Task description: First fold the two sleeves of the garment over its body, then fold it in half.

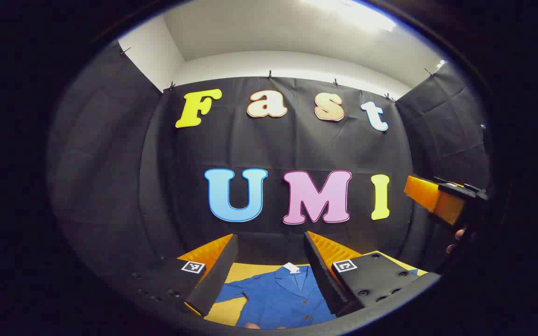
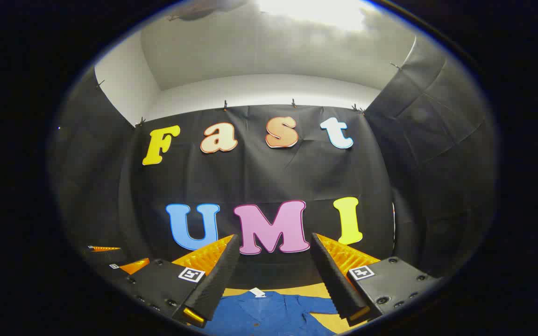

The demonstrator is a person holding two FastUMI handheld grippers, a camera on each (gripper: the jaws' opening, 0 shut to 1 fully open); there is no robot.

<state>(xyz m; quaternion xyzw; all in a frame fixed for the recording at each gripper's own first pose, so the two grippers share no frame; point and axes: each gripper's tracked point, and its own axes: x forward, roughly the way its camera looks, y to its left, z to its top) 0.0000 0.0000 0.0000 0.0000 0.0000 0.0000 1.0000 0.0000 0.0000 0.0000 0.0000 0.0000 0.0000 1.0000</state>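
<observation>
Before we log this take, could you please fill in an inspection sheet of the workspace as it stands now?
Surface: yellow table top, bare beside the garment.
Job's things: blue garment lying flat, collar toward the wall, buttons showing, white label at the neck; sleeves not yet folded over the body.
Clutter: nothing seen.
Grippers: left gripper open, raised above the garment; right gripper open, also raised, holding nothing.
Cables: nothing seen.
Surroundings: black cloth wall, white ceiling above.

A blue buttoned garment (image 1: 278, 298) lies flat, collar toward the wall.
</observation>
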